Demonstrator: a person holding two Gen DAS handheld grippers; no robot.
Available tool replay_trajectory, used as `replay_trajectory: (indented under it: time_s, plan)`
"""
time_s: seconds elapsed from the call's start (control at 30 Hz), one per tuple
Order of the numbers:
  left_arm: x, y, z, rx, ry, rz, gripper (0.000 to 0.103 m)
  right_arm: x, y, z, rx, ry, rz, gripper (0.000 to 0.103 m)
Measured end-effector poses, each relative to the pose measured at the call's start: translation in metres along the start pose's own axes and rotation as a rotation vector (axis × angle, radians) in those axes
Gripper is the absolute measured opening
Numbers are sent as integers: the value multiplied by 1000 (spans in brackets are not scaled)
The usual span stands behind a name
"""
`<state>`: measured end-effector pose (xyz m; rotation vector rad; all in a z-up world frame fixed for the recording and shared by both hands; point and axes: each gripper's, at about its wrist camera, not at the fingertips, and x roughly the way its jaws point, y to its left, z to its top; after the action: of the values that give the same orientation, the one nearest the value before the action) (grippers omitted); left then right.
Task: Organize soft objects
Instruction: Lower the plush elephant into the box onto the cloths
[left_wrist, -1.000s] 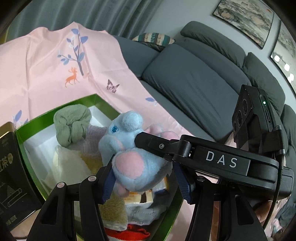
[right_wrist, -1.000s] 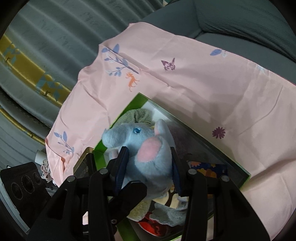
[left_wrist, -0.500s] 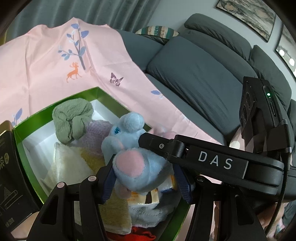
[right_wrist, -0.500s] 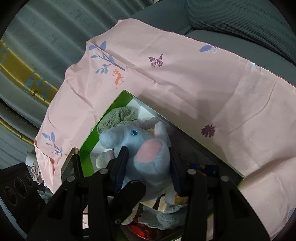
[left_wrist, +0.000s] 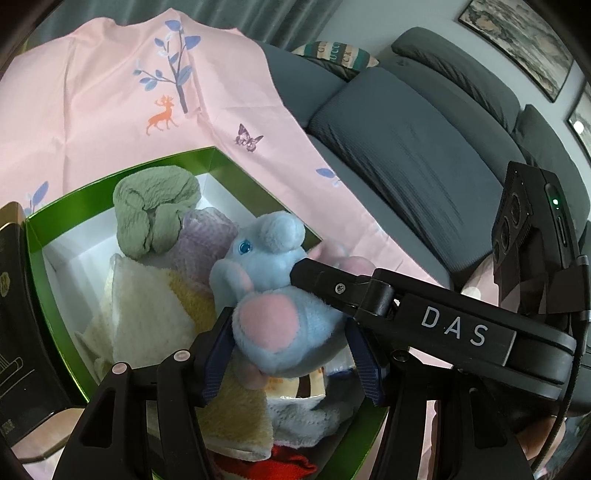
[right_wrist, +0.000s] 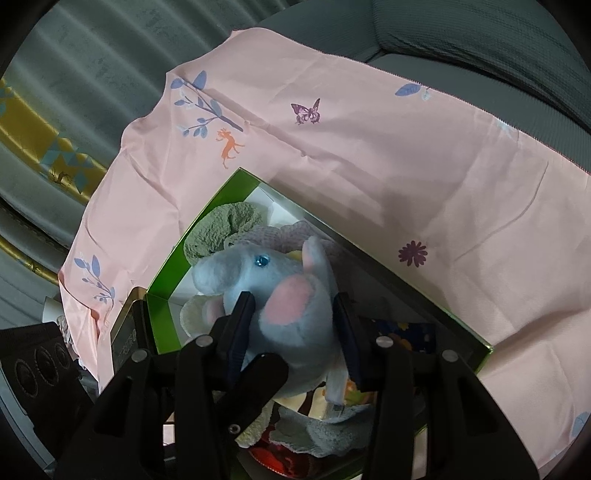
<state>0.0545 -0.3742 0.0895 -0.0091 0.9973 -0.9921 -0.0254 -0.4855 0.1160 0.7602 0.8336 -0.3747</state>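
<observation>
Now placing step: both claws pinch the blue plush elephant (left_wrist: 284, 314), left gripper (left_wrist: 291, 354) and right gripper (right_wrist: 293, 332) pads pressed into its sides, just above the green box (left_wrist: 48, 295) of towels. Next, probably: lower, spread jaws.

elephant (left_wrist: 280, 314) | slightly lower over box (left_wrist: 55, 291), perhaps | trunk turned

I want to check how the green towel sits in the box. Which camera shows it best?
The left wrist view: the rolled green towel lies in full sight in the far corner of the box. In the right wrist view the toy elephant hides part of the green towel.
</observation>
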Motion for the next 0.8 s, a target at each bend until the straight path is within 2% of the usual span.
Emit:
replay_trajectory:
  time_s: [0.37, 0.53, 0.7, 0.8]
  plan:
    - [3, 6, -2, -47, 31, 10, 60, 5, 0, -2, 6, 12, -2, 43]
    - [1, 9, -4, -59, 42, 27, 63, 5, 0, -2, 2, 14, -4, 43]
    - [-7, 5, -5, -40, 40, 59, 63, 0, 4, -5, -20, 9, -12, 48]
    - [-16, -3, -5, -1, 18, 105, 63, -4, 7, -5, -32, -3, -25, 53]
